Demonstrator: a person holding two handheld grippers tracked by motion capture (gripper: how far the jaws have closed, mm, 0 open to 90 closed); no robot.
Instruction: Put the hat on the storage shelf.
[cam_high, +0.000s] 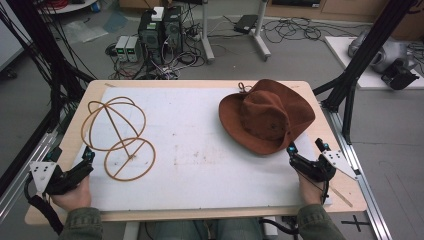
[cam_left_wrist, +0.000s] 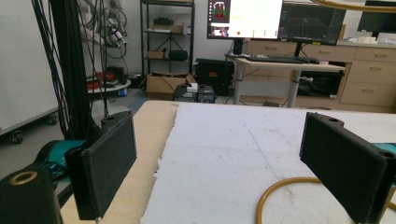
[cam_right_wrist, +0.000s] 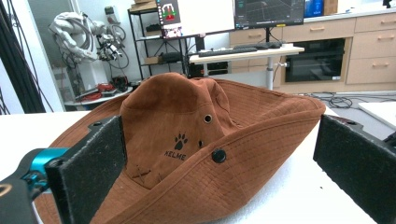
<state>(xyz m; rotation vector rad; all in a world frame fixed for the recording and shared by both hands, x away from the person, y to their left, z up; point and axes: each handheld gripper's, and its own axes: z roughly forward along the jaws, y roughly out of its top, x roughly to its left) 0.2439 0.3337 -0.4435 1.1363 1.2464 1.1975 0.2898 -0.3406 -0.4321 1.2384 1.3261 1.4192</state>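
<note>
Both forearms enter at the near table edge in the high view, each hand holding one gripper. Left gripper (cam_high: 84, 161) rests at the near left corner, jaws spread wide with nothing between them, just beside the wire hat stand (cam_high: 119, 137). Right gripper (cam_high: 306, 148) sits at the near right, jaws likewise released, aimed at the near brim of the brown hat (cam_high: 265, 117) but not gripping it.

The hat lies crown-up on the white mat (cam_high: 200, 150), right of centre, well apart from the stand. It appears to be soft, light cloth: the brim will likely fold under pressure, so grip the brim edge nearest the right gripper, where it curls upward.

Count: one hat, one stand, two grippers.
</note>
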